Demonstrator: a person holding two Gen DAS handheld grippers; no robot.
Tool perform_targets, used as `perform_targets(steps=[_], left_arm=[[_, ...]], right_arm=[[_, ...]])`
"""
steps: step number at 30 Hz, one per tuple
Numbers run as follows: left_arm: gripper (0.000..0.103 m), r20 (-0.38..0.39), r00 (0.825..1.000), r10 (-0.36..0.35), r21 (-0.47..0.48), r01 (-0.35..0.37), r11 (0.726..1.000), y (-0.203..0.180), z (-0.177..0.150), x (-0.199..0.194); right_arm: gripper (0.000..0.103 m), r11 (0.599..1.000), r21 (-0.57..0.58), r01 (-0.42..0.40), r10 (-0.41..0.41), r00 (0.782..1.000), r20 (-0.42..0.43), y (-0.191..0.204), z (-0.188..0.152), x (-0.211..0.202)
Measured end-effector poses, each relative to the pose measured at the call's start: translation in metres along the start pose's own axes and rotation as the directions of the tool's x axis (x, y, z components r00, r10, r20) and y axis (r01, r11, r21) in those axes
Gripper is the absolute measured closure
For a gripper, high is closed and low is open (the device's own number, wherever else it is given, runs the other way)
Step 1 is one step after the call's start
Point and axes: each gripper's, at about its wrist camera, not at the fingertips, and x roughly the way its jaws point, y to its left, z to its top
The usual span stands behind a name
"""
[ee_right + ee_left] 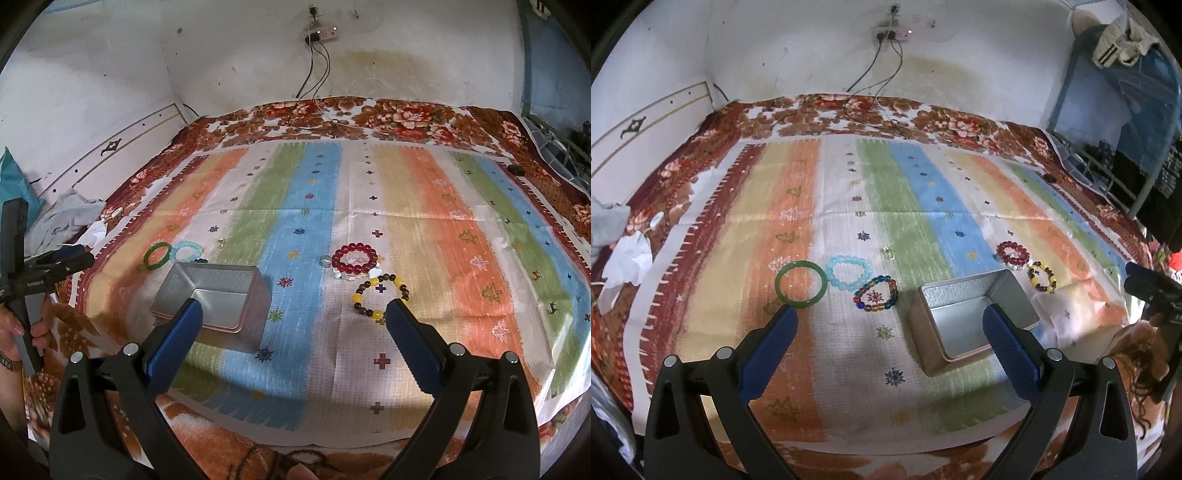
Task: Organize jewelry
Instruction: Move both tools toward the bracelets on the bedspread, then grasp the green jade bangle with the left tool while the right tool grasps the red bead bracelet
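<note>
The striped cloth [849, 206] gives the jewelry a flat stage, with the open metal tin [975, 321] in its middle, empty and seemingly waiting to collect it all. Left of the tin lie the green bangle [800, 283], pale blue bracelet [848, 272] and multicolour bracelet [875, 294]; right of it, the red bracelet [354, 259] and yellow-and-dark bracelet [380, 300]. The left gripper [890, 317] and right gripper [293, 310] both gape wide, holding nothing, either side of the tin.
</note>
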Motion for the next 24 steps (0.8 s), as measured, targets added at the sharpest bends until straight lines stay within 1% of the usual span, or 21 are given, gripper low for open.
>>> perform_targets(steps=[5,7,10,14,16,20,22,24], left_arm=[[0.005,-0.007,1.000,-0.018,-0.027,0.017,0.999,0.005,0.005,0.005],[0.005,-0.026,0.999,-0.022,-0.039,0.021,0.999,0.007,0.008,0.012],[0.005,-0.076,0.997,0.021,-0.063,-0.026,0.998,0.011,0.013,0.026],[0.005,-0.113,0.993,0.040,-0.084,-0.050,0.995,0.015,0.018,0.038],[0.005,-0.124,0.991,0.047,-0.092,-0.059,0.994,0.018,0.021,0.043],[0.005,-0.108,0.992,0.073,-0.120,-0.085,0.989,0.030,0.030,0.050],[0.005,-0.119,0.991,0.055,-0.133,-0.070,0.989,0.036,0.034,0.057],[0.005,-0.139,0.988,0.070,-0.144,-0.090,0.985,0.042,0.038,0.065]], right_arm=[[0.005,1.000,0.015,0.023,-0.022,1.000,-0.017,-0.003,0.006,0.005],[0.005,0.999,0.026,0.027,-0.026,0.999,-0.022,-0.006,0.009,0.009],[0.005,0.999,0.040,0.022,-0.021,0.999,-0.024,-0.011,0.014,0.016],[0.005,0.999,0.048,0.021,-0.019,0.999,-0.030,-0.013,0.021,0.026],[0.005,0.998,0.059,0.017,-0.015,0.999,-0.036,-0.016,0.025,0.032],[0.005,0.994,0.107,0.019,-0.015,0.999,-0.042,-0.029,0.032,0.045],[0.005,0.992,0.127,0.027,-0.019,0.998,-0.061,-0.036,0.036,0.054],[0.005,0.989,0.143,0.041,-0.029,0.996,-0.084,-0.041,0.040,0.064]])
